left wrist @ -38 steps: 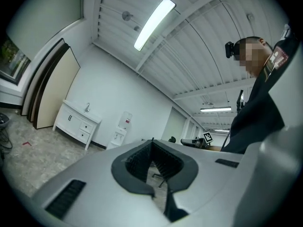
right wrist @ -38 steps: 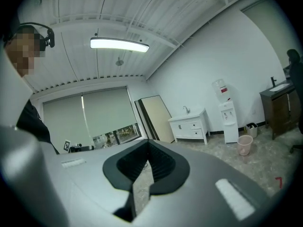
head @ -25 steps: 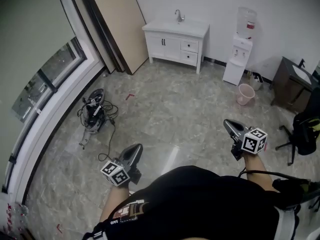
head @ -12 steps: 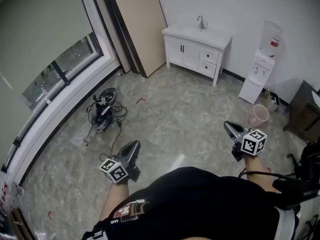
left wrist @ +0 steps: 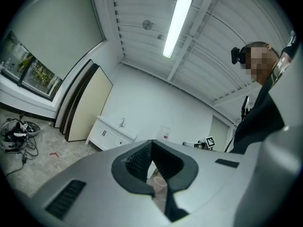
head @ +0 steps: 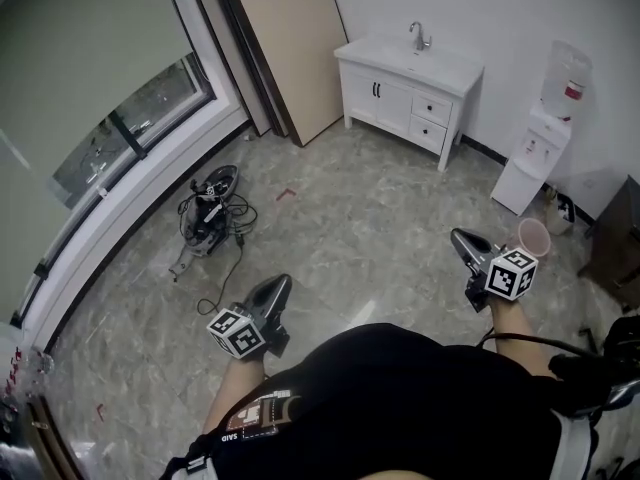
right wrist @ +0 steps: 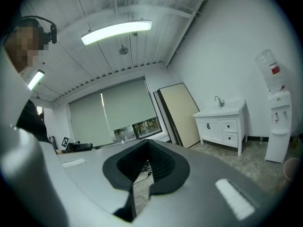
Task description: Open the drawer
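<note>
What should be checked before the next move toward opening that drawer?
1. Drawers in sight: ok, two closed drawers on the white sink cabinet.
2. Cabinet within reach: not ok, it stands far across the room.
3. Left gripper empty: ok, jaws together on nothing.
4. Right gripper empty: ok, jaws together on nothing.
5. Jaws open for a handle: not ok.
6. Walking path: ok, the cable tangle lies off to the left.

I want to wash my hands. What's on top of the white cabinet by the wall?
A metal faucet stands on top of the white cabinet. Anything smaller up there is too small to tell, and the closed drawers hide whatever is inside.
</note>
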`<move>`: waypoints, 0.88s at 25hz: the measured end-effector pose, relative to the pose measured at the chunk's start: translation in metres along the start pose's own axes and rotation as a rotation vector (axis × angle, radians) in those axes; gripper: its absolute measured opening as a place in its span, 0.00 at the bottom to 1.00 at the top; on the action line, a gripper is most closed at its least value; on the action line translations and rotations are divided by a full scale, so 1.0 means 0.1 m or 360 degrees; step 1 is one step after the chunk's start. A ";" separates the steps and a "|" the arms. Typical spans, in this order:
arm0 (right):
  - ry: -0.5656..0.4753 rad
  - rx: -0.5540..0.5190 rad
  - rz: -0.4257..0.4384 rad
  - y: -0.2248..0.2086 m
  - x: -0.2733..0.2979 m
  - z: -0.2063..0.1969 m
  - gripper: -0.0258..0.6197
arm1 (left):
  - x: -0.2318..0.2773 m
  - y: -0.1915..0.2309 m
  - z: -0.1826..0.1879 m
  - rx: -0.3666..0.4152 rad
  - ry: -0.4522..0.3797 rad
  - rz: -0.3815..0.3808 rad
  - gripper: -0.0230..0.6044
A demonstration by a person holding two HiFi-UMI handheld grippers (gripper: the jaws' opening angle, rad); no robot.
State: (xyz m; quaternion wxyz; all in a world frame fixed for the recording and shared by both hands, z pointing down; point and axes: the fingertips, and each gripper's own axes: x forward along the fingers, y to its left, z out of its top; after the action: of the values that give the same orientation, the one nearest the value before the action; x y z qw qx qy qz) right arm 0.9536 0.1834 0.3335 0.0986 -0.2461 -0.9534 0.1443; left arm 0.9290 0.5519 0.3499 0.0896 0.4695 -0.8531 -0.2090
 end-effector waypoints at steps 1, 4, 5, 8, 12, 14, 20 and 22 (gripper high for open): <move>0.0003 0.0009 0.0005 -0.05 0.04 -0.02 0.04 | 0.04 0.03 0.00 0.0004 0.0015 0.0010 0.04; 0.0018 0.0020 0.0008 -0.14 0.20 -0.05 0.04 | 0.13 0.20 0.02 0.0008 0.0036 0.0022 0.04; 0.0022 0.0029 -0.0001 -0.17 0.27 -0.06 0.04 | 0.16 0.28 0.04 0.0000 0.0033 0.0016 0.04; 0.0030 0.0038 -0.0031 -0.23 0.50 -0.04 0.04 | 0.27 0.52 0.10 -0.0019 0.0039 -0.0010 0.04; 0.0011 0.0003 -0.0072 -0.24 0.90 0.04 0.04 | 0.43 0.95 0.23 -0.0026 0.0032 -0.0088 0.04; -0.0011 -0.0008 -0.0097 -0.19 1.15 0.11 0.04 | 0.46 1.23 0.39 -0.0022 0.0043 -0.0114 0.04; -0.0065 -0.0024 -0.0142 0.02 2.05 0.43 0.04 | 0.45 2.10 1.06 0.0031 0.0046 -0.0169 0.04; -0.0059 -0.0039 -0.0137 0.10 2.37 0.47 0.04 | 0.42 2.37 1.24 0.0034 0.0053 -0.0156 0.04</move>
State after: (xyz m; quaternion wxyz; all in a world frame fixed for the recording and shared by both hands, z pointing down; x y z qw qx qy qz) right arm 0.7417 0.2989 0.3139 0.0840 -0.2033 -0.9665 0.1326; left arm 0.6820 0.6619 0.3413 0.0884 0.5150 -0.8297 -0.1962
